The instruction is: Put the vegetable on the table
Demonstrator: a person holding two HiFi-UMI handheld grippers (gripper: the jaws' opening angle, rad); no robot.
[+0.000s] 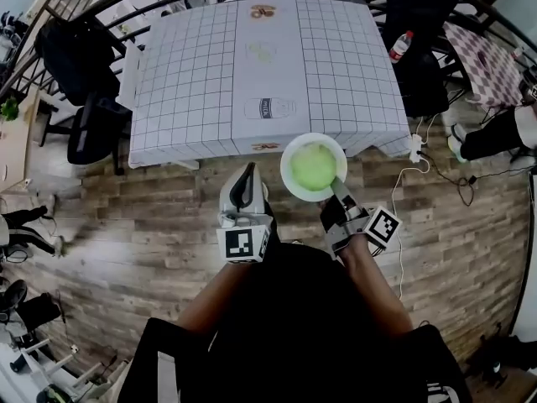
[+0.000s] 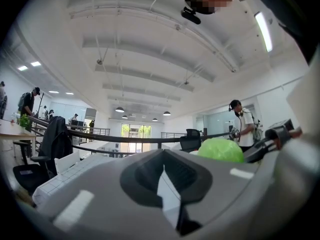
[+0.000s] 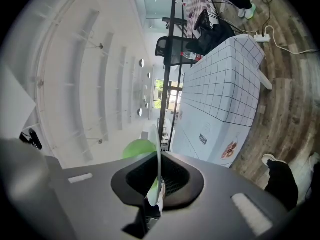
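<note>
A round green vegetable (image 1: 313, 166) lies on a white plate (image 1: 289, 151) held in the air just before the near edge of the checked table (image 1: 193, 74). My right gripper (image 1: 337, 185) is shut on the plate's near right rim. In the right gripper view the plate (image 3: 158, 149) runs edge-on between the jaws, with the vegetable (image 3: 137, 148) behind it. My left gripper (image 1: 246, 175) hovers left of the plate, shut and empty, apart from it. From the left gripper (image 2: 167, 184) view, the vegetable (image 2: 220, 149) shows at the right.
The table's middle strip carries printed pictures, one of them (image 1: 270, 107) near the front. Black office chairs (image 1: 80, 57) stand at the left. A bottle with a red cap (image 1: 400, 46) and a dark chair sit at the right. A power strip (image 1: 415, 148) and cables lie on the wood floor.
</note>
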